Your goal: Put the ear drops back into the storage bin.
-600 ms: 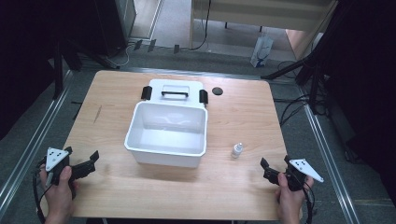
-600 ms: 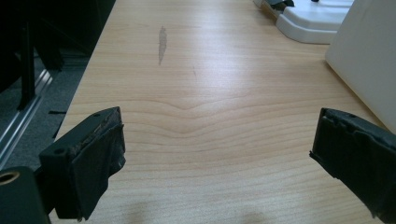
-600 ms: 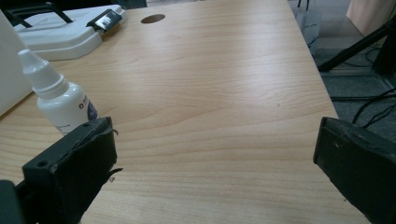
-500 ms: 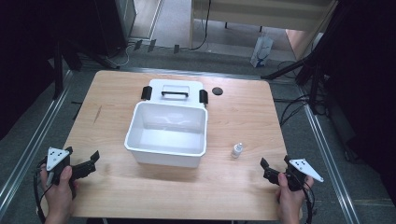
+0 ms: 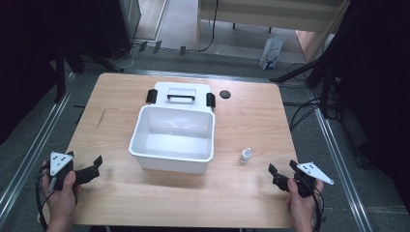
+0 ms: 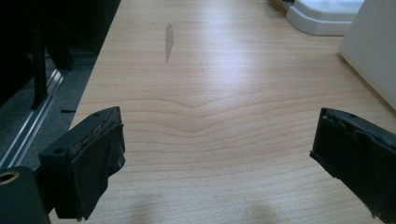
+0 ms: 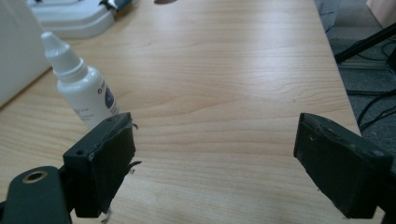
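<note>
Down at the near right corner of the bench point(image 5: 251, 203), the right gripper point(image 5: 281, 175) rests low in the person's hand with its jaws spread wide and nothing between them. Just beyond its left jaw stands the small white dropper bottle point(image 5: 245, 155), upright, near the gripper but not touched by it; in the right gripper view the bottle point(image 7: 81, 86) sits just behind that jaw, its pointed cap toward the white tub. The tub point(image 5: 174, 140) sits at the middle of the bench, open and showing nothing inside, with the bottle just off its near right corner. Behind the tub, toward the far edge, lies its white lid point(image 5: 181, 94) with black clasps and a handle, and a small dark disc point(image 5: 225, 94) lies right of the lid. At the near left corner the left gripper point(image 5: 92, 168) is likewise released, jaws apart over bare wood point(image 6: 205, 116), well apart from the tub
</note>
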Tool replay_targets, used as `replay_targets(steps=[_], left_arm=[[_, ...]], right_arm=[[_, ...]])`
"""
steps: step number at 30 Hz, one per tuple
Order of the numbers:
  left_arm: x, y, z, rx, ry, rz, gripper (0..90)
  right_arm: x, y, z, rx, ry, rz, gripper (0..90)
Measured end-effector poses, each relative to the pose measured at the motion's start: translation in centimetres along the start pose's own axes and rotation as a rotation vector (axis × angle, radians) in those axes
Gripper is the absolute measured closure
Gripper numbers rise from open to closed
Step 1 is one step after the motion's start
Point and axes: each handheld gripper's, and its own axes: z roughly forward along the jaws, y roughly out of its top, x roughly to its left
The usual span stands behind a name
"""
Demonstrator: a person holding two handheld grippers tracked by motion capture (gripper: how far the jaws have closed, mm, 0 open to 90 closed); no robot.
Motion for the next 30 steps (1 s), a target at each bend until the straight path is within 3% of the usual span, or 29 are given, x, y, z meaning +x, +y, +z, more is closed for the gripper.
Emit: replay_targets(steps=[3, 4, 5, 7, 10, 11, 12, 14, 17, 19, 20, 21, 26, 27, 30], left_arm=[[-0.1, 0.0, 0.0, 0.003, -0.005, 0.009, 3.2], [-0.1, 0.0, 0.0, 0.006, -0.003, 0.008, 3.2], [-0.1, 0.0, 0.0, -0.001, -0.006, 0.004, 3.1], [-0.1, 0.0, 0.0, -0.008, -0.005, 0.004, 3.0], [-0.2, 0.0, 0.1, -0.016, 0.007, 0.018, 2.9], [-0.3, 0.1, 0.1, -0.019, 0.012, 0.025, 2.7], [-0.4, 0.1, 0.2, -0.019, 0.013, 0.033, 2.7], [-0.5, 0.1, 0.2, -0.019, 0.017, 0.046, 2.6], [-0.5, 0.1, 0.2, -0.018, 0.011, 0.039, 2.6], [-0.3, 0.1, 0.2, -0.013, 0.007, 0.028, 2.6], [-0.3, 0.1, 0.2, -0.013, 0.007, 0.028, 2.6], [-0.3, 0.1, 0.2, -0.012, 0.005, 0.026, 2.6], [-0.3, 0.2, 0.3, -0.009, 0.006, 0.03, 2.6], [-0.3, 0.2, 0.3, -0.009, 0.006, 0.03, 2.6], [-0.3, 0.2, 0.3, -0.008, 0.005, 0.029, 2.6]], right_arm=[[0.5, 0.6, 0.3, 0.05, 0.018, -0.04, 12.2], [0.7, 0.8, 0.3, 0.068, 0.042, -0.05, 12.3], [1.2, 1.5, 0.5, 0.119, 0.073, -0.076, 12.3], [1.4, 1.7, 0.6, 0.139, 0.082, -0.091, 12.3], [2.3, 3.0, 1.1, 0.249, 0.107, -0.141, 12.6], [2.8, 3.8, 1.4, 0.31, 0.13, -0.173, 12.6], [2.8, 3.8, 1.4, 0.31, 0.13, -0.173, 12.6], [3.3, 4.6, 1.9, 0.378, 0.14, -0.229, 12.5], [3.6, 5.2, 2.2, 0.42, 0.144, -0.252, 12.6], [4.2, 6.0, 2.8, 0.479, 0.151, -0.295, 12.5], [4.2, 6.0, 2.8, 0.479, 0.151, -0.295, 12.5], [4.7, 6.6, 3.3, 0.523, 0.166, -0.332, 12.5], [5.7, 7.5, 4.0, 0.601, 0.169, -0.379, 12.5], [6.1, 8.0, 4.4, 0.641, 0.166, -0.388, 12.5], [6.4, 8.4, 4.8, 0.67, 0.171, -0.406, 12.6]])
